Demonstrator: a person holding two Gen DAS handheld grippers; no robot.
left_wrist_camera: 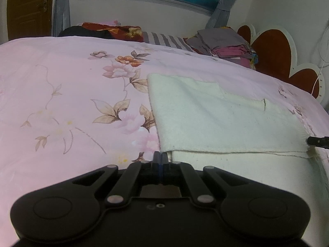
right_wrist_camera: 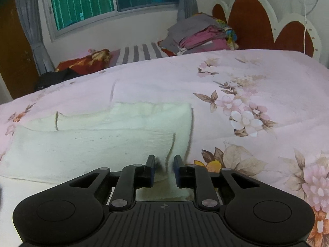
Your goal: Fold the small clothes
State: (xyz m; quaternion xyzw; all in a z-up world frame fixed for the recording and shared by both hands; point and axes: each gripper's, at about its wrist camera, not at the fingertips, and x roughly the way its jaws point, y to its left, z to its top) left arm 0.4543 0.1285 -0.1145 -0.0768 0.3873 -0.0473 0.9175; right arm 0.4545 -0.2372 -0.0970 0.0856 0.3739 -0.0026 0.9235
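Note:
A cream knitted garment lies partly folded on the pink floral bedspread. My left gripper is shut at the garment's near left corner; whether it pinches cloth I cannot tell. In the right wrist view the same garment lies flat with dark-trimmed edges. My right gripper is partly open, its fingers on either side of the garment's near right edge, with cloth between them. The right gripper's tip shows at the right edge of the left wrist view.
A stack of folded clothes sits at the head of the bed by the red heart-shaped headboard. A striped pillow and red and black cloth lie along the far side under the window. A brown door is far left.

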